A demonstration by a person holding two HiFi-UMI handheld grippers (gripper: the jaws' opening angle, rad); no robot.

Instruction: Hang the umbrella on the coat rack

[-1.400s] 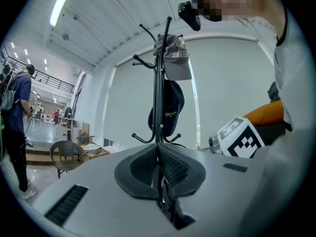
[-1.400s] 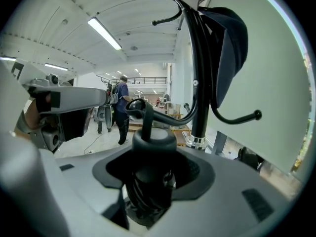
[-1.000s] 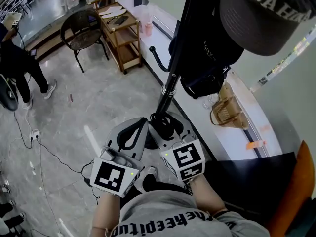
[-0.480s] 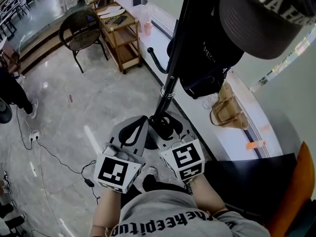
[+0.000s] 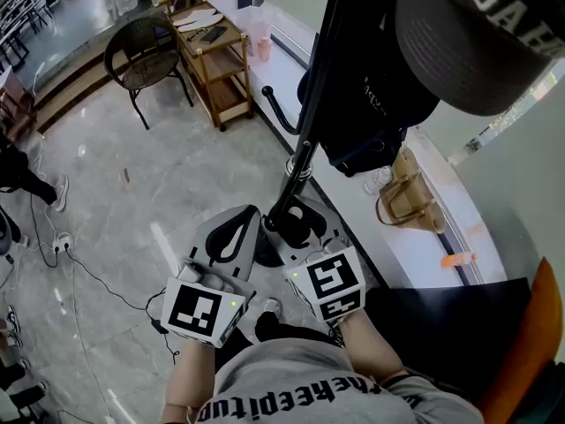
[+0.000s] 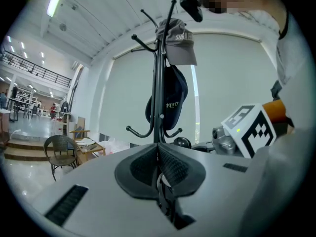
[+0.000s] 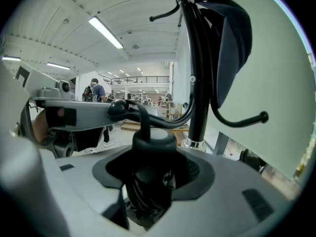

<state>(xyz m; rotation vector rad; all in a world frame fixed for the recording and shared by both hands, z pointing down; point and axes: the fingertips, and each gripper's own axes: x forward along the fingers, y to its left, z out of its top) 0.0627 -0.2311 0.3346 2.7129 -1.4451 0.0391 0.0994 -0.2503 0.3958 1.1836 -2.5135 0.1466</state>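
Well, your right gripper (image 7: pixel 148 194) clamped the umbrella (image 7: pixel 150 142) (left gripper (image 6: pixel 160 181) closed, apparently empty); a careless swing risked hitting the coat rack (image 7: pixel 197 107).

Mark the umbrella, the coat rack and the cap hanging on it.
umbrella (image 7: pixel 149 179), right gripper view, folded black body between the jaws
coat rack (image 6: pixel 158 83), left gripper view, middle of the pole
cap (image 6: pixel 177 46), left gripper view, grey crown
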